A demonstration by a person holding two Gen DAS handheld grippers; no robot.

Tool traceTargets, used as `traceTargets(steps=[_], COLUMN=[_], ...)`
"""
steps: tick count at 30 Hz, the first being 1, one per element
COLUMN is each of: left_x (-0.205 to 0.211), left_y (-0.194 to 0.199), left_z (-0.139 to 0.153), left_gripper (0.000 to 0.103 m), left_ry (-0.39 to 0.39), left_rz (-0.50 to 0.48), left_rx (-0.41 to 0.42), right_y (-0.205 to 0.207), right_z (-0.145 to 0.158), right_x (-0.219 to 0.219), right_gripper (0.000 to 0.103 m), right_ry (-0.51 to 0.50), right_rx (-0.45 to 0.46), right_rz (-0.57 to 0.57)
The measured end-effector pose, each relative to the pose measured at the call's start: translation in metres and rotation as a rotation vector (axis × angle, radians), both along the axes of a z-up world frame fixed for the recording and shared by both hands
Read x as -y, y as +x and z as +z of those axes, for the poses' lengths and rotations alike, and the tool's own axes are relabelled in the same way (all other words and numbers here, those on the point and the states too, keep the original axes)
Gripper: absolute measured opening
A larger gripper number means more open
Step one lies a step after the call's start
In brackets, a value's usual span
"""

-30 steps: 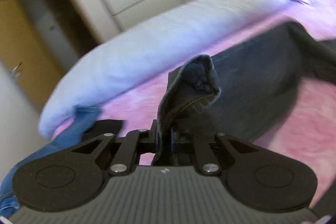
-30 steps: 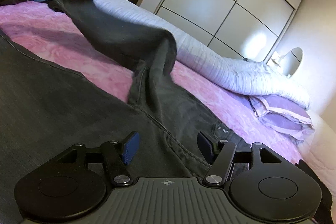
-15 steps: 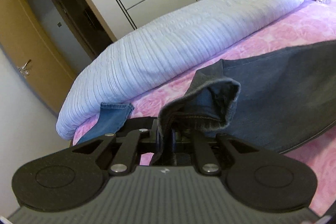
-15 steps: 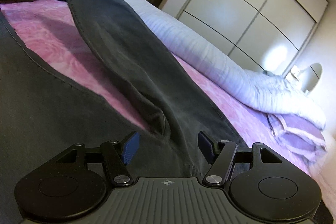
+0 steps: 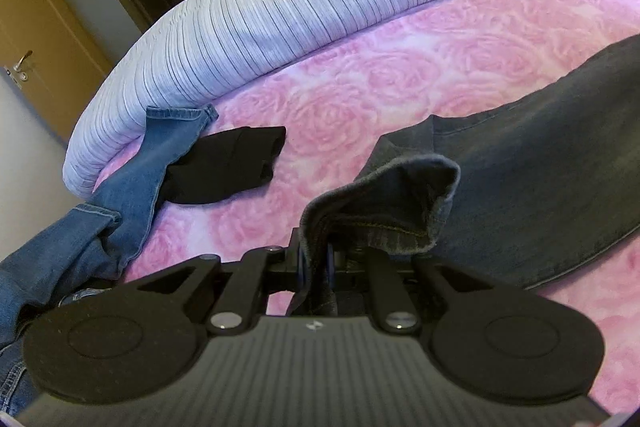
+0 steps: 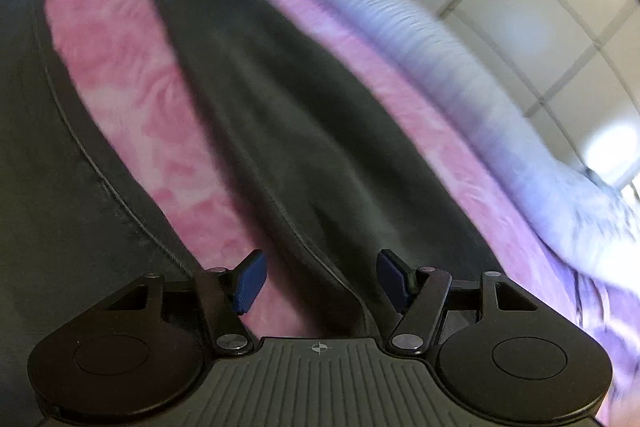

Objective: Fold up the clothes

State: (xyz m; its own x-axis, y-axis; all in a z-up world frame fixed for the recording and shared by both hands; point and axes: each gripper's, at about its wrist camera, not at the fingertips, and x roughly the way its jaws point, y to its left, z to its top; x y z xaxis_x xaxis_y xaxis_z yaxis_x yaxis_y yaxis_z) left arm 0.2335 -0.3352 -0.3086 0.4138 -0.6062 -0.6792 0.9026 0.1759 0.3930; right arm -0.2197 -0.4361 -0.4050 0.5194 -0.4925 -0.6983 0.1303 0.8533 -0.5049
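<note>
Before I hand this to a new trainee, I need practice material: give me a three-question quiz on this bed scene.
1. True or false: the left gripper is shut on the hem of the grey trousers.
2. What lies against the blue jeans on the pink bedspread? A) black garment B) towel C) book
3. Fill in: nothing is pressed between the pads of the ____ gripper.

Key: 1 true; 2 A; 3 right.

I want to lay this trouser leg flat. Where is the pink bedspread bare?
Bare pink rose-patterned bedspread runs between the rolled white striped duvet and the dark grey jeans, and between the jeans and the small black garment. Crowded by the blue denim jeans at the left edge.
</note>
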Motion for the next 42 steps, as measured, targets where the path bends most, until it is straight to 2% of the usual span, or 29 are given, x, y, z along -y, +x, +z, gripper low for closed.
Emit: traceTargets(steps=[1, 2, 3, 5, 7, 10, 12, 14, 16, 19, 21, 23, 26, 30, 32, 34, 35, 37, 42], left_x=[-0.002, -0.004, -0.007, -0.022, -0.039, -0.046, -0.048, -0.053, -0.062, -0.075, -0.079, -0.074, -0.054, -0.02, -0.004, 0.002, 0.005, 0.009, 0.016], left_y=[0.0, 0.001, 0.001, 0.0, 0.0, 0.011, 0.019, 0.024, 0.025, 0.024, 0.018, 0.013, 0.013, 0.02, 0.028, 0.037, 0.042, 0.046, 0.047], left_z=[0.004, 0.008, 0.013, 0.029, 0.039, 0.015, -0.008, -0.026, -0.026, -0.013, -0.004, 0.001, -0.008, -0.038, -0.054, -0.063, -0.063, -0.063, -0.053], left_gripper=[0.01, 0.01, 0.01, 0.01, 0.01, 0.016, 0.027, 0.027, 0.028, 0.04, 0.056, 0.066, 0.066, 0.063, 0.063, 0.067, 0.066, 0.058, 0.054], left_ry=[-0.006, -0.011, -0.019, -0.048, -0.082, -0.027, 0.023, 0.062, 0.059, 0.023, -0.019, -0.051, -0.052, -0.024, 0.011, 0.002, -0.004, 0.004, 0.008], left_rz=[-0.005, -0.01, -0.014, -0.017, 0.011, 0.057, 0.113, 0.169, 0.185, 0.178, 0.134, 0.081, 0.025, 0.009, 0.038, 0.052, 0.072, 0.118, 0.122], left_rx=[-0.005, -0.009, -0.014, -0.02, -0.052, -0.151, -0.187, -0.152, -0.082, -0.021, -0.008, -0.023, -0.078, -0.113, -0.077, -0.04, -0.022, 0.041, 0.025], right_y=[0.006, 0.008, 0.008, 0.003, -0.01, -0.022, -0.026, -0.024, -0.026, -0.033, -0.039, -0.042, -0.036, -0.035, -0.039, -0.047, -0.052, -0.061, -0.1], right_z=[-0.005, -0.008, -0.007, 0.003, 0.025, 0.028, 0.024, 0.014, 0.017, 0.028, 0.032, 0.032, 0.025, 0.025, 0.028, 0.037, 0.042, 0.052, 0.082], right_x=[0.003, 0.004, 0.002, -0.006, -0.019, -0.021, -0.02, -0.026, -0.037, -0.047, -0.052, -0.057, -0.059, -0.051, -0.043, -0.036, -0.033, -0.025, 0.009], right_gripper=[0.047, 0.008, 0.001, 0.001, 0.001, 0.001, 0.001, 0.002, 0.006, 0.024, 0.053, 0.055, 0.055, 0.055, 0.055, 0.055, 0.055, 0.055, 0.055], right_ry=[0.004, -0.002, -0.015, -0.027, 0.001, 0.033, 0.056, 0.034, -0.017, -0.011, 0.001, 0.011, 0.055, 0.145, 0.194, 0.219, 0.22, 0.219, 0.218], right_rx=[-0.036, -0.052, -0.062, -0.062, -0.017, -0.021, -0.036, -0.079, -0.077, -0.022, 0.029, 0.074, 0.134, 0.209, 0.241, 0.262, 0.274, 0.315, 0.424], right_rz=[0.024, 0.046, 0.065, 0.107, 0.154, 0.156, 0.152, 0.159, 0.159, 0.131, 0.101, 0.077, 0.031, -0.053, -0.087, -0.107, -0.117, -0.15, -0.274])
